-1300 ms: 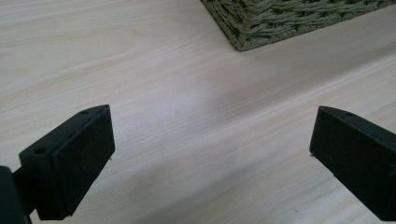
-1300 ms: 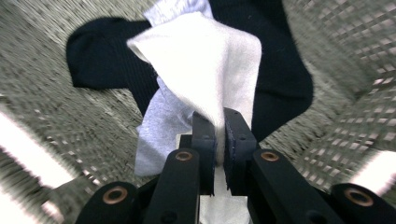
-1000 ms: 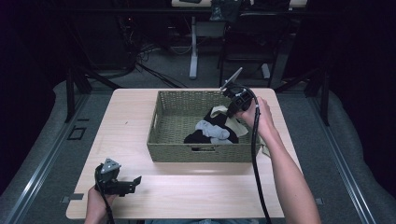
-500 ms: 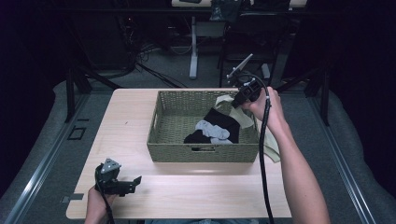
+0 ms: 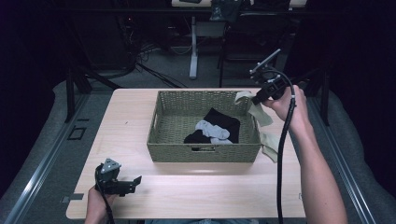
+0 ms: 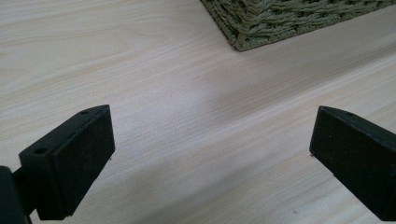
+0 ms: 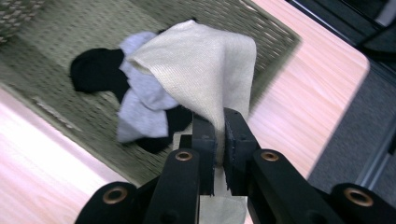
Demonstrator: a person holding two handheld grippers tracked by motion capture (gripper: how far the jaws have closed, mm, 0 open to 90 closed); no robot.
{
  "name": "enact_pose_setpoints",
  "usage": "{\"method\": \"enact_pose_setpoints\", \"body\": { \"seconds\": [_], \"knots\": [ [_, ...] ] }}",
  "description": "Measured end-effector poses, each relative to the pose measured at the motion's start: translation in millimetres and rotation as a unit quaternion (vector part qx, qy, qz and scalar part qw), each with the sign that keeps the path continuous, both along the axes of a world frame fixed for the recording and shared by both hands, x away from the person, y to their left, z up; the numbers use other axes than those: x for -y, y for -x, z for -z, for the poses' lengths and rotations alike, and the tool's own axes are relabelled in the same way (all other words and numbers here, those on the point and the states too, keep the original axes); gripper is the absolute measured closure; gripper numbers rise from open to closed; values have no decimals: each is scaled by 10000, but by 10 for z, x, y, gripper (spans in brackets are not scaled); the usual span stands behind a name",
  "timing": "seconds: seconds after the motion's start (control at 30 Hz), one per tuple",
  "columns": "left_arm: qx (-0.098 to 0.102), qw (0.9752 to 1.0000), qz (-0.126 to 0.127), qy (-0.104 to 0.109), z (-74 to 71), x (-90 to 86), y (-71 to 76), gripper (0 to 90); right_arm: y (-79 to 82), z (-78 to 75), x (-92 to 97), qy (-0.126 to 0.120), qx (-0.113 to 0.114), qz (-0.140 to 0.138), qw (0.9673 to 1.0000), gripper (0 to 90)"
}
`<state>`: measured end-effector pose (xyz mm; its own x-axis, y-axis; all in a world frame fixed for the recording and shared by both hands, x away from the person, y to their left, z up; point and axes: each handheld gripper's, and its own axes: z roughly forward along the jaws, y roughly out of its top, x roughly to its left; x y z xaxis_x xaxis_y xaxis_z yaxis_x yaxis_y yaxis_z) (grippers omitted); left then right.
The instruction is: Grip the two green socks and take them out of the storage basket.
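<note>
We hold the right gripper (image 5: 258,97) up above the far right corner of the basket (image 5: 204,153). Its jaws are pressed tight on a cream sock (image 5: 254,109). In the right gripper view the cream sock (image 7: 205,70) comes up from between the jaws and folds over in front of them. In the high view the sock hangs down from the jaws, over the right rim of the basket. Another cream sock (image 5: 270,143) lies on the bench (image 5: 126,121) just beside the right wall of the basket.

The basket is green and woven, and it sits in the middle of the bench. Inside it we see a black sock (image 5: 224,122) and a grey sock (image 5: 212,130) lying together in a small heap. The grey one lies partly on top of the black one.

We hold the left gripper (image 5: 136,180) low at the near left side of the bench, well apart from the basket. Its jaws stand wide apart and hold nothing. In the left gripper view we see bare wood between the jaws, and a corner of the basket (image 6: 289,18) farther off
</note>
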<state>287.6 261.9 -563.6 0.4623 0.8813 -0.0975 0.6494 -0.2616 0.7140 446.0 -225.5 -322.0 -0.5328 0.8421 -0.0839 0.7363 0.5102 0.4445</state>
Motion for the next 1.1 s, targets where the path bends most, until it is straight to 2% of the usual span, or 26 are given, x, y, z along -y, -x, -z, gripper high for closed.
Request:
{"method": "enact_pose_setpoints", "body": {
  "seconds": [0.27,0.4,0.53,0.63,0.73,0.9,1.1],
  "knots": [
    [12,10000,12,-15,-1,4,-3,1,71,133,472,-34,-30,525,9986,850],
    [10,10000,11,-16,-1,4,-3,1,89,284,678,-46,-105,794,9968,851],
    [11,10000,-17,-23,0,11,-2,1,86,511,841,-141,-194,990,9948,850],
    [11,10000,-15,-23,-1,9,-2,1,65,738,940,-206,-180,1132,9932,850],
    [14,10000,-2,-24,1,5,-5,1,34,967,1001,-205,-297,1266,9913,850],
    [-1,10000,-15,-13,2,5,-5,1,-23,1295,1041,-210,-551,1372,9888,850],
    [1,10000,-15,1,4,2,-5,1,-83,1651,1074,-288,-708,1573,9846,847]
  ]
}}
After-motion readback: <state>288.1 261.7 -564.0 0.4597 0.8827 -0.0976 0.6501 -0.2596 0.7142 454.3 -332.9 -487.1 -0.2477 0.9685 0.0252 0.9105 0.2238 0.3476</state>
